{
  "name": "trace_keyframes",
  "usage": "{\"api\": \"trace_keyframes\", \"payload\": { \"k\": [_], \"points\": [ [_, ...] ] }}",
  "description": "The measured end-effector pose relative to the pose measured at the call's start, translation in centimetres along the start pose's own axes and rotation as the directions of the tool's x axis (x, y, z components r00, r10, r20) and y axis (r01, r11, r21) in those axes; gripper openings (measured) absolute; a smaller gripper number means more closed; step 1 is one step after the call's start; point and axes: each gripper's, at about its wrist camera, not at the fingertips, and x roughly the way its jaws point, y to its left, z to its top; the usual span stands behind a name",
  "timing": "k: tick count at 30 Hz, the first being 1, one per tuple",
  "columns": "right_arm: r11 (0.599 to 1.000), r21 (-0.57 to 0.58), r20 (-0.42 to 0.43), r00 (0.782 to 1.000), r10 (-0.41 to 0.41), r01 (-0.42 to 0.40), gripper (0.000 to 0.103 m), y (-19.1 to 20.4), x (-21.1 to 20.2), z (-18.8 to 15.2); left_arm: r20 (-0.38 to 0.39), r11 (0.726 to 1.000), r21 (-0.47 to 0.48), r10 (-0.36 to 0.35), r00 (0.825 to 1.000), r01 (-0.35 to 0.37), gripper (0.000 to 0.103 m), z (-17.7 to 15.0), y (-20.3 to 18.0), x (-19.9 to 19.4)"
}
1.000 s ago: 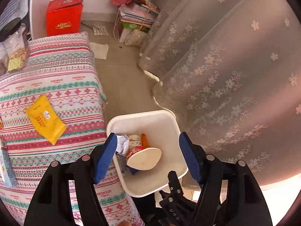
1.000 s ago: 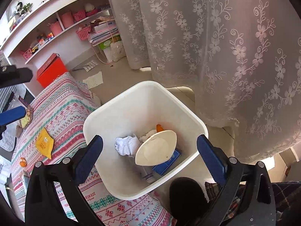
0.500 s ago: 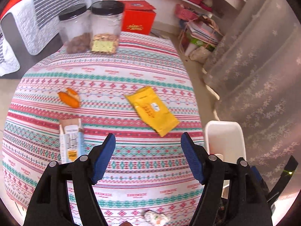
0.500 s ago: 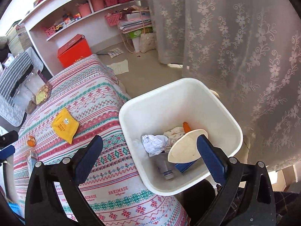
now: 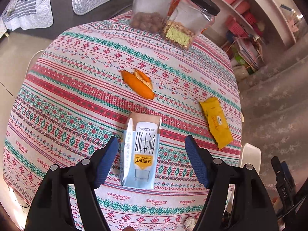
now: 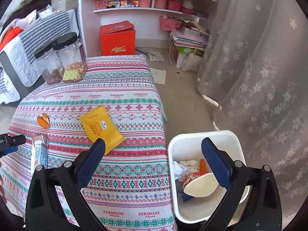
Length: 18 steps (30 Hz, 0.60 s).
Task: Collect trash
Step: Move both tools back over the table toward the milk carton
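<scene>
Carton [image 5: 141, 152], pale blue, lies flat on tablecloth [image 5: 77, 96].

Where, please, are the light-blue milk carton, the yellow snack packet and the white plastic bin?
Light-blue milk carton [image 5: 141, 152], left wrist view, on its printed front face.
Yellow snack packet [image 6: 100, 126], right wrist view, on its middle.
White plastic bin [image 6: 192, 134], right wrist view, on its far rim.

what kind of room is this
Probably a lived-in home room: a table under a patterned tablecloth, wall shelves holding pink baskets, and a lace curtain beside a white trash bin.
</scene>
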Motion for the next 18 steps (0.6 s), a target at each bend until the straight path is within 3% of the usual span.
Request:
{"api": "trace_keyframes", "payload": {
  "k": [2, 6, 18],
  "points": [
    [1.000, 0.011, -0.004, 1.000, 0.019, -0.019, 0.096, 0.5, 1.1, -0.2, -0.033, 1.000, 0.000, 0.017, 0.999, -0.017, 0.070, -0.1, 0.3, 0.8],
    [0.995, 0.049, -0.089, 0.992, 0.093, -0.089, 0.096, 1.4, 3.6, -0.1, -0.102, 0.998, 0.028, 0.064, 0.993, -0.061, 0.070, -0.6, 0.5, 3.1],
    [0.975, -0.150, -0.134, 0.980, 0.144, -0.163, 0.096, 5.9, 8.3, 1.9, -0.174, 0.996, 0.065, 0.078, 0.982, -0.067, 0.070, -0.7, 0.0, 6.4]
  ]
}}
